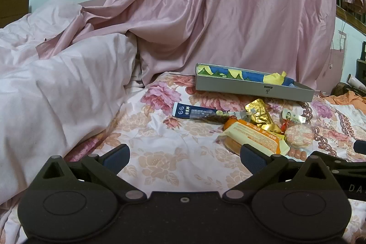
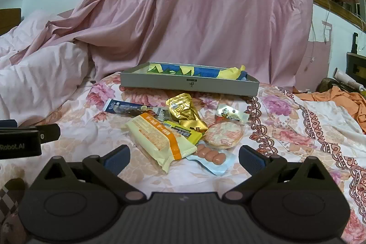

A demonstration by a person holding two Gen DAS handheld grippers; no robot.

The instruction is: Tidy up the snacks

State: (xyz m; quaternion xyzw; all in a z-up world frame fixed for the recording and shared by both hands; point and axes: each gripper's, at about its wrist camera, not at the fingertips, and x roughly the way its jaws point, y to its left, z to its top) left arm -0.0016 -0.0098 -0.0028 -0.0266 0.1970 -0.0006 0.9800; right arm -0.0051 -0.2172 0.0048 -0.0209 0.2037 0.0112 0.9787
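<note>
Both tilted slightly down over the floral bed sheet [image 2: 308, 120], left hand-held gripper [image 1: 185, 156] and right hand-held gripper [image 2: 184, 156] released, jaws spread wide, grasping nothing. Beyond, against the pink curtain [image 2: 194, 15], a shallow grey box [image 2: 189, 82] lined with blue-and-yellow paper, contents hidden by its wall. Before it, heaped snacks: cream-and-orange packet [image 2: 160, 141], round cracker [image 2: 224, 133], gold pouch [image 2: 183, 108], mini sausages [image 2: 211, 154].

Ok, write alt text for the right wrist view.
A pile of wrapped snacks lies on a floral bedsheet just ahead of the open, empty right gripper. Behind the pile sits a shallow grey box with a blue and yellow lining, backed by a pink curtain. The left gripper shows at the left edge.
</note>
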